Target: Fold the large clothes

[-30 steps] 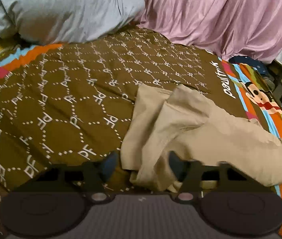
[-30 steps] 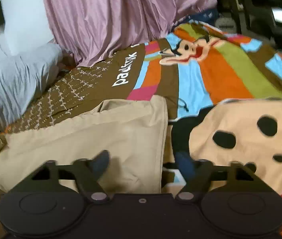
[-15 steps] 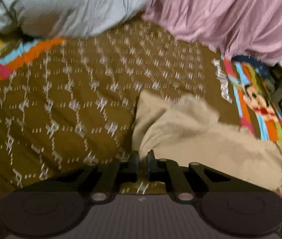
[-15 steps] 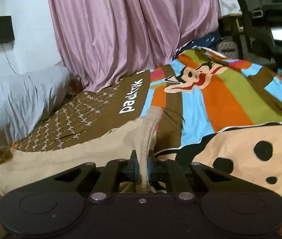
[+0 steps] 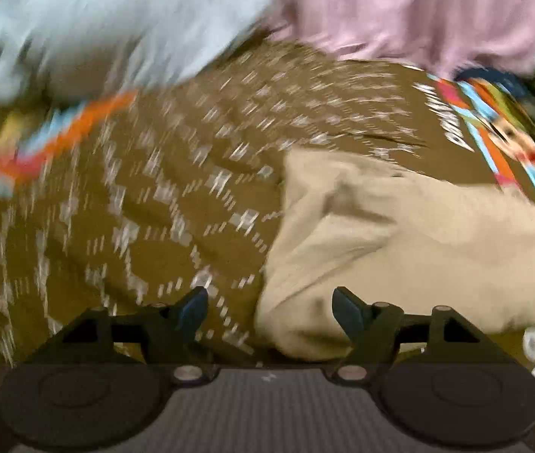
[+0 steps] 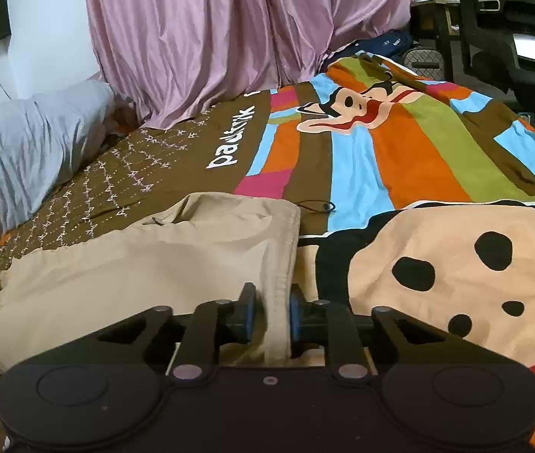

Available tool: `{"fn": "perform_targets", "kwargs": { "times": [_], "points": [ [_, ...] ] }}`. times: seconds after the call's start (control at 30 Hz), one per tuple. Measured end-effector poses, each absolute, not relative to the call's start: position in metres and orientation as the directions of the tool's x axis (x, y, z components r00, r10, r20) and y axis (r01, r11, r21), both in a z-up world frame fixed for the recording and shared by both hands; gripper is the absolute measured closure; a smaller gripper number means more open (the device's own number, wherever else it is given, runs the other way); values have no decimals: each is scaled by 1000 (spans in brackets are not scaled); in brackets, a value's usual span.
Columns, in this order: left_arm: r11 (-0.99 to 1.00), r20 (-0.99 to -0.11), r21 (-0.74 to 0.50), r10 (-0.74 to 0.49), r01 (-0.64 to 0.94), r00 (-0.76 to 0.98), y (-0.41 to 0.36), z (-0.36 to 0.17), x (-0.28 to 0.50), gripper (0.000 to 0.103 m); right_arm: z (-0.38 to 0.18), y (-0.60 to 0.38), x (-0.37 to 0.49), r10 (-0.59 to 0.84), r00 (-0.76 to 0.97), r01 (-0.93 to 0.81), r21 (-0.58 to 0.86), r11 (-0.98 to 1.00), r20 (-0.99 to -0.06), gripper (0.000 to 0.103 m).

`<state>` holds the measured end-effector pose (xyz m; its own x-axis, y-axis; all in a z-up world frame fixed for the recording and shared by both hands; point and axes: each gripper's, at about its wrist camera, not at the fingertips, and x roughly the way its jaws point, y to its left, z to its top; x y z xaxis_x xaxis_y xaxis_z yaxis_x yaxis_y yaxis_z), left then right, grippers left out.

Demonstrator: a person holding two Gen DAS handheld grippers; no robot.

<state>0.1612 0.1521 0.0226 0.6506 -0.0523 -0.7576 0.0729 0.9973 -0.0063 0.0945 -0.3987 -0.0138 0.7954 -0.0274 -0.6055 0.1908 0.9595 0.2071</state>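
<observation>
My left tool has just spread, released; my right tool has loosened around the beige garment's hem. One fold lies on the bed; more remain.

Both cameras ride just behind their own fingers and look forward along them, tilted down at the bed. The left wrist view sits close over the brown patterned part, its fingers at the bottom edge, and it is smeared with blur. The right wrist view looks lower and farther, past its fingers to the curtain. Both views share the tan cloth just ahead of the fingers, the pillow beyond to the left and the curtain behind.
</observation>
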Motion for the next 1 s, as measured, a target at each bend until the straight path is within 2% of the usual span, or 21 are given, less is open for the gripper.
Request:
{"fn": "perform_targets", "kwargs": {
  "times": [0.13, 0.2, 0.23, 0.27, 0.37, 0.43, 0.5, 0.57, 0.6, 0.67, 0.73, 0.8, 0.87, 0.93, 1.0],
  "points": [
    [959, -728, 179, -20, 218, 685, 95, 17, 171, 22, -14, -394, 96, -33, 803, 175, 182, 967, -595, 73],
    [929, -723, 287, 50, 233, 689, 69, 5, 185, 29, -14, -392, 97, -41, 806, 170, 164, 972, -590, 73],
    [922, -722, 314, 76, 228, 687, 61, 1, 195, 40, -14, -391, 97, -45, 806, 168, 156, 973, -590, 72],
    [925, -723, 314, 88, 213, 685, 58, -1, 205, 44, -14, -391, 97, -46, 805, 166, 150, 975, -592, 70],
    [966, -719, 242, 117, 90, 685, 75, 4, 235, 44, -16, -390, 98, -56, 802, 166, 132, 977, -595, 70],
    [969, -709, 243, 211, -47, 673, 101, 6, 245, 44, -17, -390, 98, -72, 804, 175, 118, 977, -591, 68],
    [958, -737, 236, 287, -165, 612, 123, 6, 256, 45, -17, -391, 99, -114, 803, 207, 93, 974, -585, 59],
    [955, -772, 186, 288, -233, 566, 145, 8, 258, 45, -17, -395, 100, -168, 795, 253, 67, 965, -582, 48],
    [952, -772, 165, 286, -256, 568, 151, 10, 252, 44, -18, -397, 100, -181, 793, 267, 65, 961, -582, 47],
    [942, -737, 164, 313, -292, 599, 150, 20, 233, 29, -17, -397, 99, -196, 796, 276, 55, 960, -572, 45],
    [945, -682, 163, 317, -285, 659, 141, 30, 210, 24, -14, -390, 98, -215, 812, 258, 2, 966, -542, 44],
    [963, -636, 153, 269, -224, 723, 118, 39, 196, 19, -6, -376, 97, -224, 846, 217, -72, 974, -484, 37],
    [982, -607, 131, 188, -136, 772, 88, 41, 192, 13, 2, -356, 104, -195, 879, 147, -141, 979, -435, 20],
    [993, -595, 115, 99, -37, 798, 52, 39, 197, 9, 8, -328, 122, -150, 898, 72, -199, 977, -413, 16],
    [992, -576, 122, 53, 21, 816, 15, 31, 206, 8, 10, -295, 148, -93, 905, -3, -225, 974, -415, 8]
  ]
}}
